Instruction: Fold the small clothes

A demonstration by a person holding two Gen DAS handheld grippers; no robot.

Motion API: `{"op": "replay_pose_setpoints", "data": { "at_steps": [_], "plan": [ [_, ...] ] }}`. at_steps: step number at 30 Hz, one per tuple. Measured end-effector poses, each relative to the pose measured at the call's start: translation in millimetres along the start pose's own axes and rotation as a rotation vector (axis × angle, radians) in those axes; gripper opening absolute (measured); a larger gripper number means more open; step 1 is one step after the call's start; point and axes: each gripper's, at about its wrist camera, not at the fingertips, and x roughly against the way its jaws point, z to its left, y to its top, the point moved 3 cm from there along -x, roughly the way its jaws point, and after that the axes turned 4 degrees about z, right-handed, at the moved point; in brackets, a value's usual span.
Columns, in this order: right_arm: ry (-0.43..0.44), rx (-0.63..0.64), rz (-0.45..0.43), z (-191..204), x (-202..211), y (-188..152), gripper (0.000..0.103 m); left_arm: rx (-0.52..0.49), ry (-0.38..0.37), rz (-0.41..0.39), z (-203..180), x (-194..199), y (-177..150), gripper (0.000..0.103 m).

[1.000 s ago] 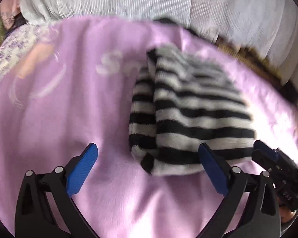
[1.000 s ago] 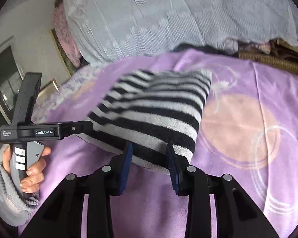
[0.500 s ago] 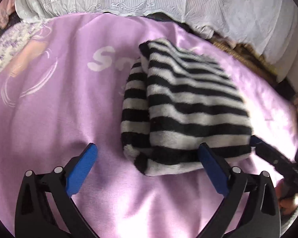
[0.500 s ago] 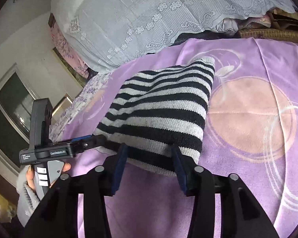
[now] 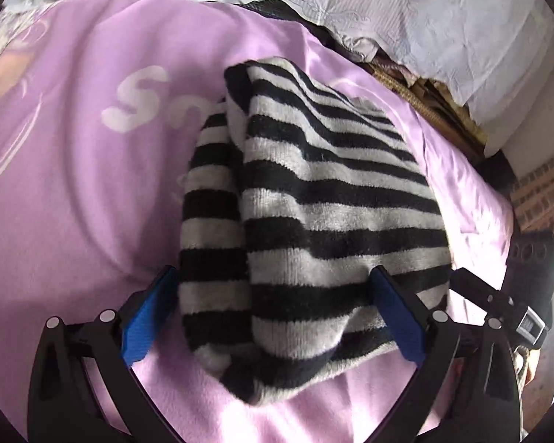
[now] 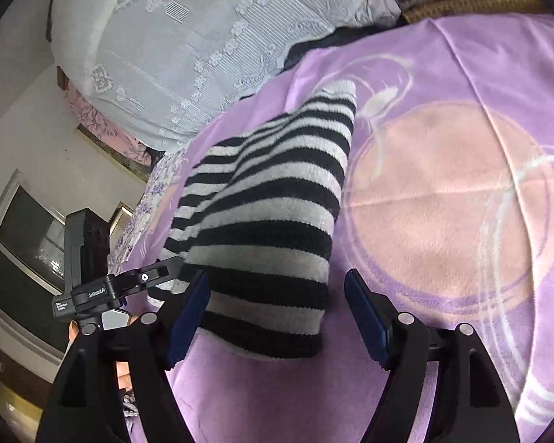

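Item: black-and-white striped knitted garment point(image 5: 314, 221), soft fleecy pile, folded to a compact rectangle with one narrower layer showing along its left side in the left wrist view. Location: lying on the lilac plush blanket point(image 5: 74, 203) with white lettering and a peach disc motif, spread over a bed; a white lace-trimmed cloth point(image 6: 188, 48) lies behind it.

Change noted: the right hand-held gripper point(image 6: 277, 317) has just been opening. A second ago its blue pads sat close together at the garment's near hem; now they stand wide, with the hem corner between them but no pad pressing on it. In both views the garment fills more of the frame than a second ago, both tools having come lower and nearer.

Bearing on task: judged, the fold is laid down and released; the garment looks near finished, with smoothing or setting aside left.

Left hand-held gripper point(image 5: 273, 313): jaws spread wide, straddling the garment's near end; the pads flank it without squeezing it.

Pose: both tools angle downward towards the bed. In the right wrist view the left tool's body juts in from the left with fingers point(image 6: 123, 373) around its handle.
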Motion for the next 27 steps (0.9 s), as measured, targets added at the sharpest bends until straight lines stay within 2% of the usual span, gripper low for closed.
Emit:
{"op": "replay_pose_setpoints", "data": {
  "at_steps": [5,7,9,11,13,20,22,24,27],
  "plan": [
    [0.074,-0.073,0.016,-8.7,-17.9,17.5,0.077,0.020,-0.091,0.024,2.6,-9.5,17.0,0.099],
    [0.118,-0.116,0.031,-11.2,-31.6,28.2,0.077,0.015,-0.142,0.045,-0.7,-16.6,23.0,0.099],
    [0.129,-0.142,0.039,-11.8,-43.2,36.7,0.078,0.001,-0.231,0.094,-9.3,-28.8,26.5,0.099],
    [0.108,-0.110,0.049,-4.1,-53.4,43.5,0.086,-0.025,-0.197,0.087,-15.8,-32.5,25.7,0.099],
    [0.088,-0.040,0.057,5.8,-60.1,45.0,0.094,-0.031,-0.194,0.084,-17.6,-33.8,24.6,0.099],
    [0.086,-0.008,0.050,9.0,-62.6,46.1,0.094,-0.027,-0.197,0.074,-16.9,-32.6,22.0,0.099],
    [0.084,-0.005,0.038,9.1,-61.5,45.5,0.091,-0.035,-0.179,0.052,-18.9,-29.9,19.5,0.099],
    [0.057,0.002,0.020,7.0,-57.7,41.0,0.083,-0.055,-0.164,0.029,-22.4,-25.0,16.2,0.098],
    [0.096,-0.007,0.002,3.3,-50.7,37.8,0.076,-0.094,-0.172,0.008,-31.5,-19.7,12.5,0.098]
  ]
}}
